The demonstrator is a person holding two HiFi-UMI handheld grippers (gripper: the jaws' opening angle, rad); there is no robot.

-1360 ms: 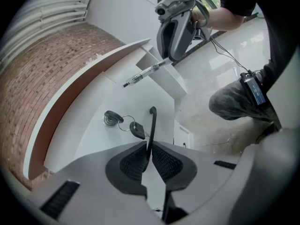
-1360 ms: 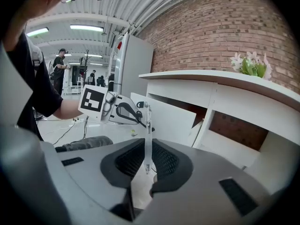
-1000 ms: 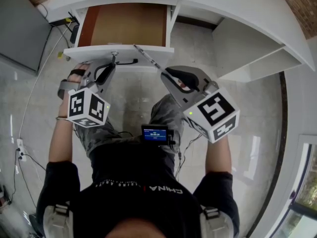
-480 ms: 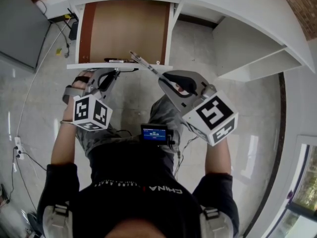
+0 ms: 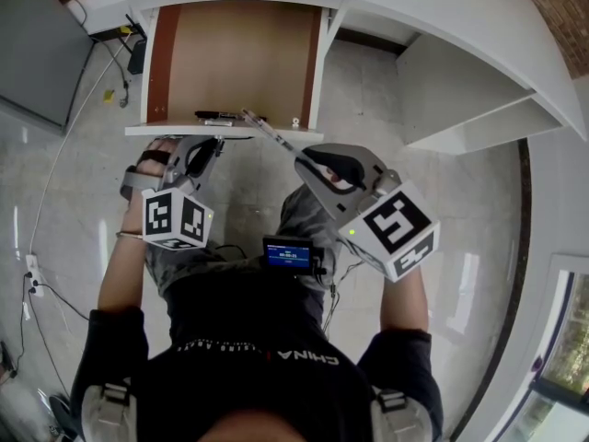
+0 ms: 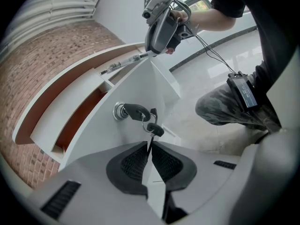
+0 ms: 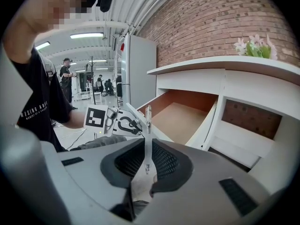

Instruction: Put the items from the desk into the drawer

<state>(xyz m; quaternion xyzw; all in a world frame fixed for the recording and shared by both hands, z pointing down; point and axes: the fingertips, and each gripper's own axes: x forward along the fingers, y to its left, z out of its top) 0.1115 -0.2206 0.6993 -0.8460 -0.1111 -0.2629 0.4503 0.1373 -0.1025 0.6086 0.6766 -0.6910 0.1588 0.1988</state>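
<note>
The white desk's drawer (image 5: 235, 58) stands pulled out, its brown bottom (image 7: 180, 118) bare except for a black pen (image 5: 216, 115) lying by the front panel. A key (image 6: 133, 110) sits in the lock of the drawer front (image 6: 93, 135), and a second key (image 6: 154, 129) hangs from its ring. My left gripper (image 6: 150, 149) (image 5: 210, 145) is shut on that hanging key. My right gripper (image 7: 147, 156) (image 5: 308, 157) is shut on a slim pale pen (image 7: 148, 125) (image 5: 271, 132), whose tip reaches over the drawer's front edge.
An open white shelf compartment (image 5: 460, 90) lies to the right of the drawer. Flowers (image 7: 255, 46) stand on the desk top. A grey panel (image 5: 37, 44) and cables (image 5: 101, 72) are at the left on the floor. The person's knees (image 5: 304, 210) are under both grippers.
The drawer has slid out further, drawn by my left gripper moving back toward the person. The black pen at the drawer's front came into sight. The right gripper barely moved.
</note>
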